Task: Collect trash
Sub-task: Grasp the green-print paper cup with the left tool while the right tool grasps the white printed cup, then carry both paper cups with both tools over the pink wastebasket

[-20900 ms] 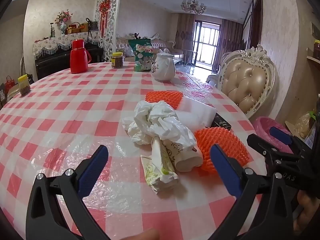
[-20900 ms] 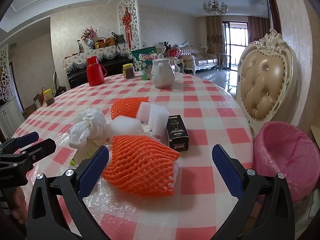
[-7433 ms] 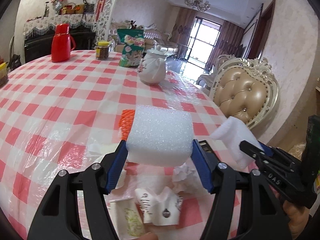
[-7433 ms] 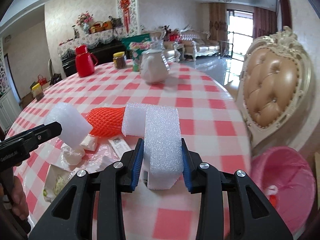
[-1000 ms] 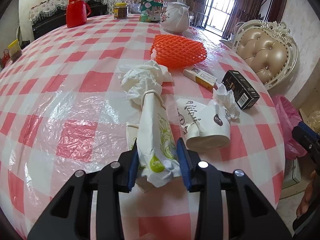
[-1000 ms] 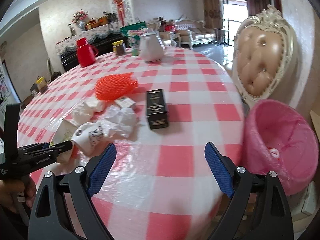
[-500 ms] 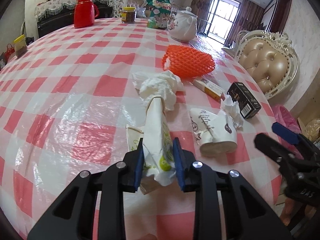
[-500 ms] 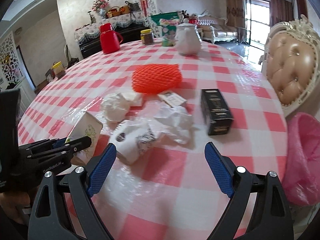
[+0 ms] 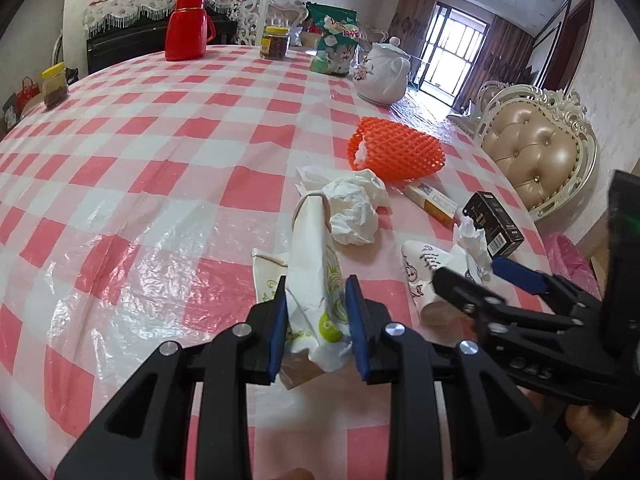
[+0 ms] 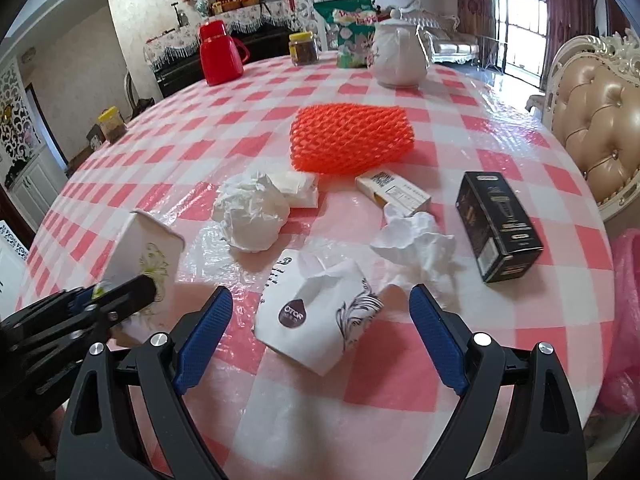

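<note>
My left gripper (image 9: 317, 292) is shut on a squashed white paper cup with green print (image 9: 316, 264), held tilted just above the checked tablecloth (image 9: 160, 168). The right wrist view has the same cup (image 10: 144, 248) at the left in the left gripper (image 10: 116, 300). My right gripper (image 10: 320, 300) is open over a crushed white cup with a brown logo (image 10: 316, 320), which lies between its fingers untouched. Beyond lie crumpled tissues (image 10: 252, 216), an orange foam net (image 10: 352, 136), a small white carton (image 10: 394, 192) and a black box (image 10: 500, 228).
A pink-lined bin (image 10: 624, 320) stands off the table's right edge beside a padded chair (image 10: 600, 128). At the far side stand a red flask (image 10: 218, 52), a white teapot (image 10: 398, 60), a snack bag (image 10: 352, 28) and jars (image 10: 304, 48).
The right gripper has swung left from the pink bin to over the crushed cup. The left gripper has squeezed tighter on the green-printed cup and raised it a little.
</note>
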### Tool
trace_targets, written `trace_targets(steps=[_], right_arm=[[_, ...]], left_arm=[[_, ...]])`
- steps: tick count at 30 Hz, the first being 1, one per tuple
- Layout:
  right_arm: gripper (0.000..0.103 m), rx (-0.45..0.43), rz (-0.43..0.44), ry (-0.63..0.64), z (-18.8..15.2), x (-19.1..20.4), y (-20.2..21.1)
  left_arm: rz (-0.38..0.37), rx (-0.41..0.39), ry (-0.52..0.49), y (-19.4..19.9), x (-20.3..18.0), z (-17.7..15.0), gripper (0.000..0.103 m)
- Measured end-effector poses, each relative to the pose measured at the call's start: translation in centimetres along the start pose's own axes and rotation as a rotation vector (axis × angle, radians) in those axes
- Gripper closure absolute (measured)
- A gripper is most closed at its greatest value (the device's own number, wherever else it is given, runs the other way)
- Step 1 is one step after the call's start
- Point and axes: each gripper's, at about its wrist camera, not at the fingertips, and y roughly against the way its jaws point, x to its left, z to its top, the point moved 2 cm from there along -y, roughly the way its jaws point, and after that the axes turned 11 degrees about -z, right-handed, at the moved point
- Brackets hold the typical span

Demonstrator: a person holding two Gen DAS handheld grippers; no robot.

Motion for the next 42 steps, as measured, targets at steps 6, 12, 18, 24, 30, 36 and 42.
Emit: trace_targets(steps=[6, 12, 18, 24, 30, 36, 42], right_arm=[[0.039, 0.019, 0.018, 0.020, -0.4, 0.4, -0.4], [0.039, -0.022, 0.019, 0.024, -0.6, -0.1, 1.1], [0.039, -0.073, 0.012, 0.014, -0.5, -1.1, 3.0], [0.039, -0.108, 0.006, -0.011, -0.2, -3.3, 4.6], [0.039, -0.145, -0.045, -0.044, 0.4, -6.5, 6.3], [0.039, -0.169, -0.118, -0.093, 0.8, -10.6, 7.9], [0.039, -0.193, -0.194, -0.142, 1.2, -14.7, 9.6]], left_arm=[[-0.004, -0.007, 0.004, 0.2, 0.3, 0.1, 0.076], [-0.006, -0.017, -0.002, 0.6, -0.1, 0.2, 0.076], [-0.009, -0.031, -0.021, 1.1, -1.4, 0.6, 0.076], [-0.028, -0.044, -0.053, 1.2, -3.3, 1.1, 0.076], [-0.084, -0.044, -0.087, -0.1, -6.5, 2.2, 0.076], [-0.146, -0.044, -0.135, -1.3, -10.2, 3.4, 0.076], [-0.201, -0.050, -0.180, -2.0, -13.7, 4.5, 0.076]])
